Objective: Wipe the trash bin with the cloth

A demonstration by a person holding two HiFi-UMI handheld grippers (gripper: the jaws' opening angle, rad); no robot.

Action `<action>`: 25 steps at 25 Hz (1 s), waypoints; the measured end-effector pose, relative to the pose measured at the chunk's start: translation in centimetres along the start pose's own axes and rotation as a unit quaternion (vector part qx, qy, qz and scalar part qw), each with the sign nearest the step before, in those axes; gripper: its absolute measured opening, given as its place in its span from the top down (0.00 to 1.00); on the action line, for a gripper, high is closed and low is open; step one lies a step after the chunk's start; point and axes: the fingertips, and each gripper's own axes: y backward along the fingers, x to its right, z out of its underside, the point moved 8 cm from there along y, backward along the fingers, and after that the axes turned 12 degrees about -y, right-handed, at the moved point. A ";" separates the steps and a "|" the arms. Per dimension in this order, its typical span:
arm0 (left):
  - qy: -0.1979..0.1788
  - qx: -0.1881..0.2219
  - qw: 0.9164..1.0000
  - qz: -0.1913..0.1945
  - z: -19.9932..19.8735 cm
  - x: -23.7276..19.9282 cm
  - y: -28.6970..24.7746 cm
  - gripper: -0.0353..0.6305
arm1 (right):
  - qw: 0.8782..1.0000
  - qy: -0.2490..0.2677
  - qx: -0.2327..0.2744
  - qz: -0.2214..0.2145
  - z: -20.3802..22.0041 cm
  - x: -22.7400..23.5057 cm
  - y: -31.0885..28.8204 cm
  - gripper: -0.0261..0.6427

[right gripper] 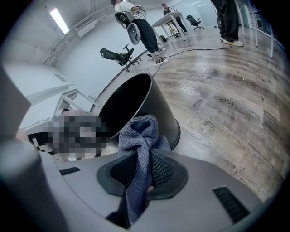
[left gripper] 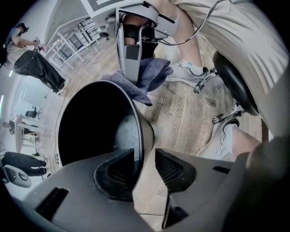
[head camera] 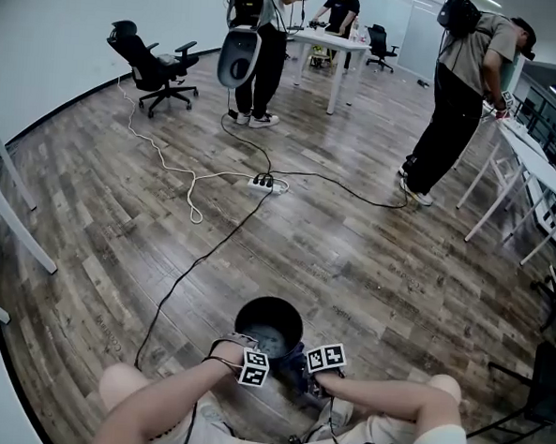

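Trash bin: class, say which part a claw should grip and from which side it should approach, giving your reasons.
Grip the trash bin by its thin rim, coming from above, one jaw inside and one outside. Its mouth faces up, and the round body looks too wide to span. The left claw straddles the rim this way.

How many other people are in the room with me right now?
3. A standing person left of the far table, a person behind it, and a bending person at right. Others may be outside the view.
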 end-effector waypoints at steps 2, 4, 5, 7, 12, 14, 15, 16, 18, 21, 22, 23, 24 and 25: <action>-0.001 -0.001 1.000 0.000 0.0 0.0 0.0 0.74 | 1.000 0.000 -0.001 0.000 0.0 0.0 0.0 0.87; -0.001 -0.002 1.000 0.000 0.0 0.0 0.1 0.74 | 1.000 0.000 0.000 0.000 0.1 -0.1 0.1 0.87; -0.002 -0.002 1.000 0.000 0.0 0.0 0.2 0.74 | 1.000 0.000 0.000 0.000 0.1 -0.2 0.1 0.87; -0.003 -0.003 1.000 -0.001 0.1 0.0 0.2 0.74 | 1.000 0.000 -0.001 0.001 0.1 -0.3 0.1 0.87; -0.007 -0.007 1.000 -0.006 0.2 0.0 0.2 0.74 | 1.000 0.002 0.001 0.002 0.0 -0.4 0.0 0.87; -0.009 -0.009 1.000 -0.007 0.2 0.1 0.1 0.74 | 1.000 0.002 0.002 0.002 0.1 -0.3 -0.1 0.87; -0.010 -0.009 1.000 -0.008 0.2 0.1 0.1 0.74 | 1.000 0.003 0.002 0.002 0.1 -0.3 -0.2 0.87; -0.010 -0.010 1.000 -0.008 0.2 0.1 0.0 0.74 | 1.000 0.003 0.002 0.002 0.1 -0.2 -0.2 0.87; -0.011 -0.011 1.000 -0.008 0.2 0.1 -0.1 0.74 | 1.000 0.003 0.002 0.003 0.1 -0.1 -0.3 0.87; -0.011 -0.012 1.000 -0.008 0.1 0.0 -0.2 0.74 | 1.000 0.004 0.002 0.004 0.1 0.1 -0.4 0.87; -0.012 -0.012 1.000 -0.008 0.1 0.0 -0.2 0.74 | 1.000 0.004 0.002 0.004 0.1 0.1 -0.4 0.87; -0.012 -0.011 1.000 -0.009 0.1 0.0 -0.2 0.74 | 1.000 0.004 0.002 0.004 0.1 0.0 -0.4 0.87; -0.012 -0.011 1.000 -0.009 0.1 0.0 -0.2 0.74 | 1.000 0.004 0.002 0.004 0.1 0.0 -0.5 0.87; -0.013 -0.010 1.000 -0.009 0.2 0.1 -0.2 0.74 | 1.000 0.003 0.002 0.004 0.1 0.0 -0.5 0.87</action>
